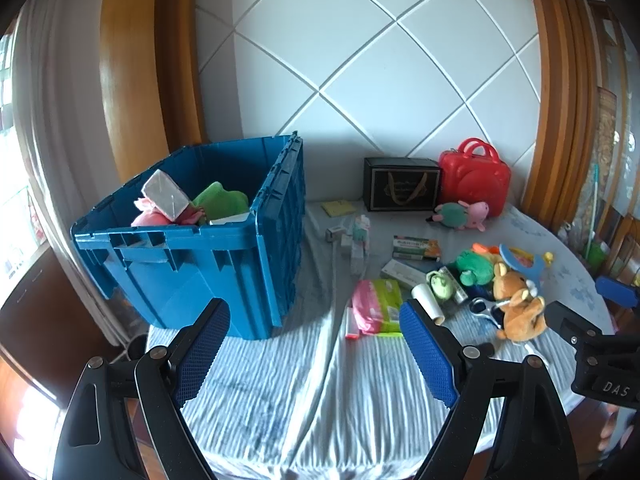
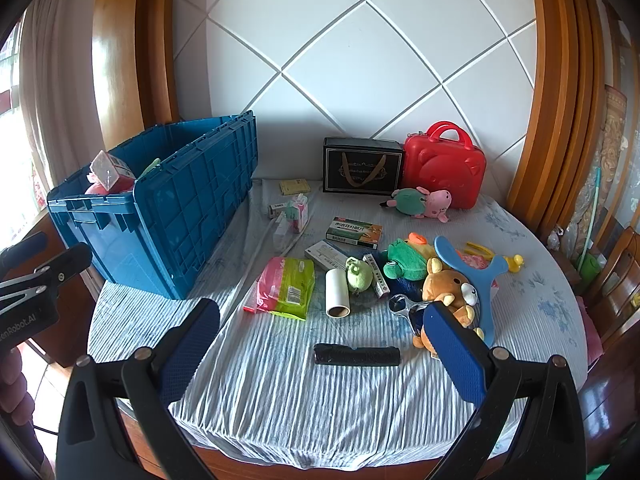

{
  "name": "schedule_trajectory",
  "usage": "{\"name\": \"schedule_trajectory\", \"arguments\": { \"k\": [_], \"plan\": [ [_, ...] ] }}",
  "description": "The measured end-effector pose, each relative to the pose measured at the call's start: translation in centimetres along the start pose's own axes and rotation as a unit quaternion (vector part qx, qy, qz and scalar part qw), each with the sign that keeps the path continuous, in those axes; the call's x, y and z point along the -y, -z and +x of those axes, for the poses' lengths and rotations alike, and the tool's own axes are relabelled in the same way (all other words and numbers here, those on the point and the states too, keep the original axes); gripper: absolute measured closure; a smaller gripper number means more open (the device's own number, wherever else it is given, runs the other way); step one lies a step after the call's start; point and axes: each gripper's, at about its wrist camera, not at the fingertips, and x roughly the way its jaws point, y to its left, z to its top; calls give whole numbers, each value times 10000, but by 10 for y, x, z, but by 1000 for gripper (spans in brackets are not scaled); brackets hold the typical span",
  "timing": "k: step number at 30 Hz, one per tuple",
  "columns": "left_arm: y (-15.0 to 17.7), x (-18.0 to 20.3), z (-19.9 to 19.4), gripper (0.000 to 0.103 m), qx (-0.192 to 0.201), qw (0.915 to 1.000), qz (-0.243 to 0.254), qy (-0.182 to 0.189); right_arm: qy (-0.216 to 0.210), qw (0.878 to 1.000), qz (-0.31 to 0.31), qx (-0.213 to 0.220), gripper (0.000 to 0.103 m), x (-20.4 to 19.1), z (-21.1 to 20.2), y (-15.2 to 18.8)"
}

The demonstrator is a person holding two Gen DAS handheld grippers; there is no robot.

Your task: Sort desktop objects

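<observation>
A blue crate [image 1: 192, 256] [image 2: 168, 216] stands at the table's left and holds a white box [image 1: 166, 194], a green plush and pink items. Loose things lie to its right: a pink-green packet [image 2: 286, 288] [image 1: 376, 306], a white roll [image 2: 337, 292], a black cylinder [image 2: 357, 355], a brown bear plush [image 2: 448, 292] [image 1: 518, 306], a green frog plush [image 2: 404, 264], medicine boxes [image 2: 354, 233]. My left gripper [image 1: 316, 344] hovers open over the cloth before the crate, nothing between its fingers. My right gripper [image 2: 324, 354] hovers open above the black cylinder, apart from it.
At the back stand a black gift box [image 2: 362, 166] and a red case [image 2: 444, 168], with a pig plush [image 2: 424, 202] in front. A blue paddle [image 2: 476, 272] leans over the bear. A wooden chair [image 2: 616, 280] is at the right. The striped cloth [image 2: 320, 408] covers the table.
</observation>
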Motion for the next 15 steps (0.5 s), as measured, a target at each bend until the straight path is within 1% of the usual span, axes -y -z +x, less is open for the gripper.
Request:
{"name": "schedule_trajectory", "arguments": {
  "k": [4, 11, 15],
  "plan": [
    [1, -3, 2, 16, -52, 10000, 8, -50, -7, 10000, 7, -3, 0, 0, 0, 0],
    [1, 9, 3, 16, -57, 10000, 44, -52, -20, 10000, 20, -8, 0, -1, 0, 0],
    [2, 3, 3, 16, -62, 10000, 27, -5, 7, 10000, -10, -35, 0, -2, 1, -1]
  ]
}}
